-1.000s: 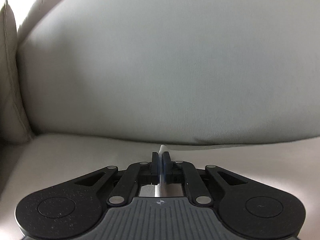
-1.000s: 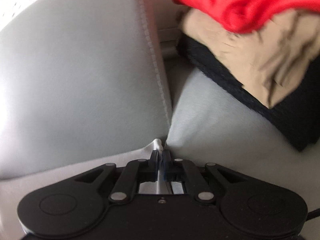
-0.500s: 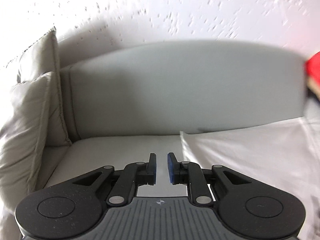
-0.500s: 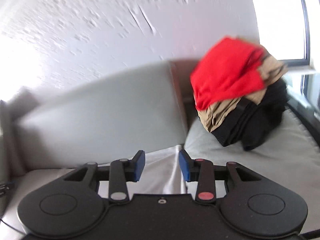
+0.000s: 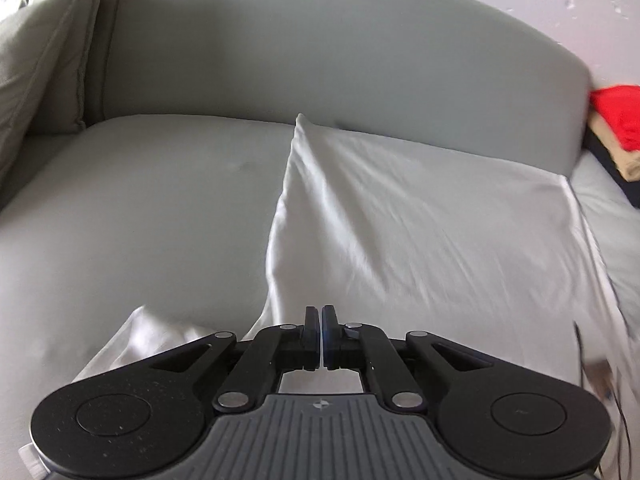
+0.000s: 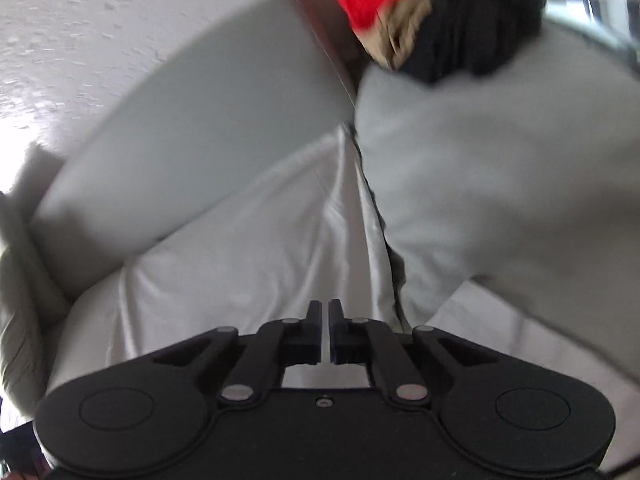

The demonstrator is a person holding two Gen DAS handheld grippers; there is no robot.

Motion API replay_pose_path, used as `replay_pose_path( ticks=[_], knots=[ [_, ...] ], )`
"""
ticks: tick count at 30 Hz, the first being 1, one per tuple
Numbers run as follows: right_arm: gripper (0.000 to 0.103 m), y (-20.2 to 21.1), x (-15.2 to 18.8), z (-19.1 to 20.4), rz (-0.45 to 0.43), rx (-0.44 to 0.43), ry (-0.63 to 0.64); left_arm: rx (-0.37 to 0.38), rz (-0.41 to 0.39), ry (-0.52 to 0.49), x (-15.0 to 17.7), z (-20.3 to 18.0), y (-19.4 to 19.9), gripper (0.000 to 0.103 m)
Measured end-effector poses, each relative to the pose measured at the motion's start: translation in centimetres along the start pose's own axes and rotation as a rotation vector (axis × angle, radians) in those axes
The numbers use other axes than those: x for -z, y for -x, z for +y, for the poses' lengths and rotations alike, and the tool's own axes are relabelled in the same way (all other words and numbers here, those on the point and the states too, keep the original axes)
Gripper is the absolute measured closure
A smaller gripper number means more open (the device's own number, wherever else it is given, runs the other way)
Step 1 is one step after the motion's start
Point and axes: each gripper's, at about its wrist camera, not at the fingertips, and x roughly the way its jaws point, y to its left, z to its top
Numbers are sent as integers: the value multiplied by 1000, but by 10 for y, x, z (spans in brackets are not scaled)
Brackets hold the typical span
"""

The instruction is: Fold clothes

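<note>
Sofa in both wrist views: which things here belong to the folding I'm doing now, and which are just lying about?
In the job:
- white garment, spread on the sofa seat
- left gripper, shut
- right gripper, shut

Lying about:
- pile of red, tan and black clothes at the sofa's far end
- loose cushion
- sofa backrest

A pale grey sofa (image 5: 140, 208) carries everything. A white garment (image 5: 420, 232) lies spread and creased over the right part of its seat, reaching from the near edge to the backrest. A cushion (image 5: 36, 60) leans at the far left corner. On the far right, a stack of red, tan and black clothes (image 6: 432, 16) sits on a grey seat cushion (image 6: 500, 168).
</note>
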Motion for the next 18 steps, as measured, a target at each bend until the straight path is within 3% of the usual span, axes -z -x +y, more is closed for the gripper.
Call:
replay_pose_path(
  ticks=[2,4,8,10,14,16,18],
  knots=[
    [98,-22,2,2,17,-52,-17,-32,-9,-18,-4,-7,-20,102],
    [97,-45,4,3,52,-95,-16,-127,20,-63,-6,-6,-43,101],
    [103,-50,7,-15,11,176,51,-348,81,-122,2,14,-52,99],
    [103,-42,7,-27,-8,254,49,-375,101,-137,7,25,-42,100],
    [98,-17,7,-11,-31,241,53,-293,72,-54,6,39,-12,100],
    [96,-6,11,-2,-44,158,44,-209,13,-43,9,36,1,100],
    [96,-3,19,6,-11,57,46,-79,-14,-39,9,26,3,98]
  ],
)
